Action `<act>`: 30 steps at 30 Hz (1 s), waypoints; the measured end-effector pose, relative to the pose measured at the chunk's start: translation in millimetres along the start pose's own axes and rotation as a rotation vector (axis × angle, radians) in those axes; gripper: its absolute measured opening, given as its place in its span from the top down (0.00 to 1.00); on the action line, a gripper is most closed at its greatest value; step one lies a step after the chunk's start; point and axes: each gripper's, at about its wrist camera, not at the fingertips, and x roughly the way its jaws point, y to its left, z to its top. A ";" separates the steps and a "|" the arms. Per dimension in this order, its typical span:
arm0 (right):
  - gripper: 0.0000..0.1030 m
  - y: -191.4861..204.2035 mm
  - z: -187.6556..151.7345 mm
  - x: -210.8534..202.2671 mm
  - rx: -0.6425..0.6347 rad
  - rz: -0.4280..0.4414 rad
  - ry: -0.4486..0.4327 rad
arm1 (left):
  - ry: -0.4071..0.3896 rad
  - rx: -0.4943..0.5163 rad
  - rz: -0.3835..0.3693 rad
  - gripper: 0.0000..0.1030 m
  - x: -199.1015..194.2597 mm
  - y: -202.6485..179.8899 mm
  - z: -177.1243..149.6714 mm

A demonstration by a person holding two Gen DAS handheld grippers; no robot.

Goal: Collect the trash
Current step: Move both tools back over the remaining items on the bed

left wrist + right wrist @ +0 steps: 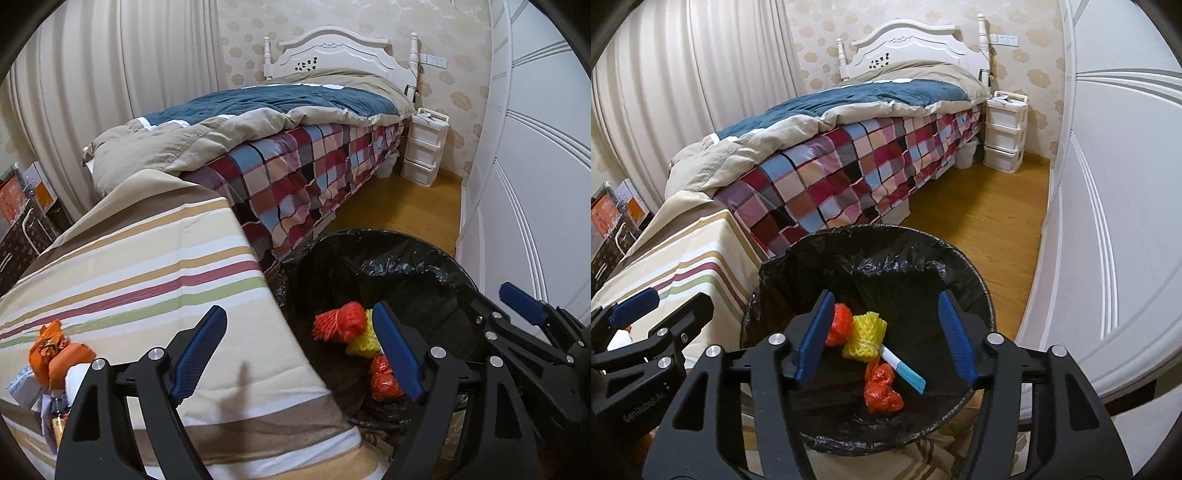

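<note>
Glossy crinkled black plastic bin liner (pixel 871 251), striped woven tablecloth (pixel 147 258), smooth wooden floor (pixel 979 206), foam-net trash (pixel 866 336).

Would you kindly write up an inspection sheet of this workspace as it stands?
Surface: striped cloth covers the table beside the bed.
Job's things: black-lined bin holds red net, yellow foam net, red wrapper, white-and-blue tube.
Clutter: orange packets at the cloth's near-left corner.
Grippers: left gripper open at the table edge; right gripper open over the bin.
Cables: nothing seen.
Surroundings: bed, white drawer unit, wardrobe.
</note>
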 end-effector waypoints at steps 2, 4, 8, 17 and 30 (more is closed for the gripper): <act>0.41 1.1 -0.9 -4.6 0.006 -0.001 0.001 | 0.000 0.000 0.006 0.21 -4.1 3.8 -2.8; 0.37 2.8 -1.8 -9.3 0.005 0.000 -0.003 | -0.002 -0.002 0.011 0.21 -8.6 8.1 -5.2; 0.34 11.5 -7.6 -23.1 -0.006 0.010 -0.011 | -0.001 -0.016 0.019 0.21 -21.5 19.4 -13.9; 0.33 36.7 -27.9 -48.5 -0.024 0.053 0.000 | -0.011 -0.052 0.036 0.21 -56.3 47.9 -37.5; 0.33 86.7 -59.7 -77.0 -0.098 0.150 0.032 | -0.018 -0.134 0.118 0.21 -102.4 109.0 -80.8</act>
